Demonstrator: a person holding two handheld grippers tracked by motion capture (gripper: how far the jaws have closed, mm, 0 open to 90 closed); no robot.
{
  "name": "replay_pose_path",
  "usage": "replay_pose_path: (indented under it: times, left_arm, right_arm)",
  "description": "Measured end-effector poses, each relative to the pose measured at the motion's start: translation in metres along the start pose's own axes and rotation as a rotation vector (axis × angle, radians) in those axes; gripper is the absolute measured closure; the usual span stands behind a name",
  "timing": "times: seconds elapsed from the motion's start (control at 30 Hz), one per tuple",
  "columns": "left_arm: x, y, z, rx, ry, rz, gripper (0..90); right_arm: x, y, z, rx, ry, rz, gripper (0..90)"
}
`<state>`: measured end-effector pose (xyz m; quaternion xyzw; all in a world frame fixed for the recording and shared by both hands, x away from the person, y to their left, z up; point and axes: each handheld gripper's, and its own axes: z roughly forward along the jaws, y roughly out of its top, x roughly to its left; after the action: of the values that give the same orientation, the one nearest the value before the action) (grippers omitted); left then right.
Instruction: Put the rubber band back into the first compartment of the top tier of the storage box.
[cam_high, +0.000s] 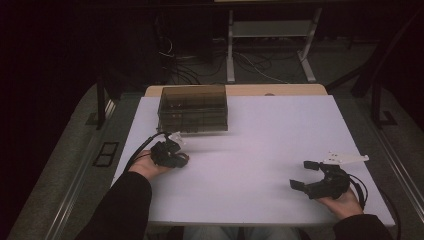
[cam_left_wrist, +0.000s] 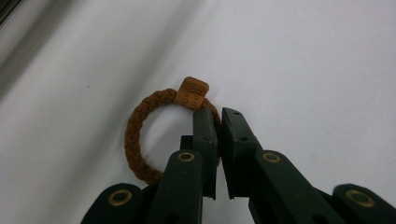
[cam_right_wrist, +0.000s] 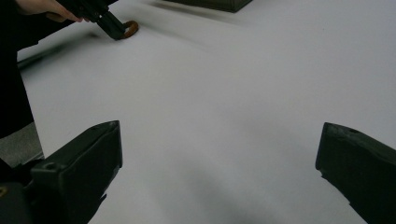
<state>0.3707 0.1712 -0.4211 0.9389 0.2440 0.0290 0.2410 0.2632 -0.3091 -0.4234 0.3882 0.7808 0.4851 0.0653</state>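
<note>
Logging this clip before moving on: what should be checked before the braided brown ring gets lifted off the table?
1. Left hand-held gripper closed on the brown braided ring: ok, jaws pinch its cord beside the tag.
2. Ring flat on the white table: ok.
3. Right hand-held gripper out of the way: ok, open, empty, far across the table.
4. Grip firm enough to lift: cannot tell.
5. Tinted box open on top: cannot tell.
</note>
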Motion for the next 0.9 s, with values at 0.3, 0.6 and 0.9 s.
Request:
replay_pose_path:
  times: [0.3, 0.6, 0.9]
  left_arm:
    - [-0.006, 0.002, -0.007, -0.026, -0.030, 0.020, 83.3]
    - [-0.007, 0.007, -0.018, -0.055, -0.046, 0.026, 83.3]
    - [-0.008, 0.010, -0.033, -0.073, -0.049, 0.045, 83.3]
  right_arm:
    - [0.000, 0.000, 0.000, 0.003, -0.002, 0.000, 0.3]
    - [0.000, 0.000, 0.000, 0.004, 0.001, 0.001, 0.3]
    - [0.000, 0.000, 0.000, 0.001, 0.002, 0.003, 0.3]
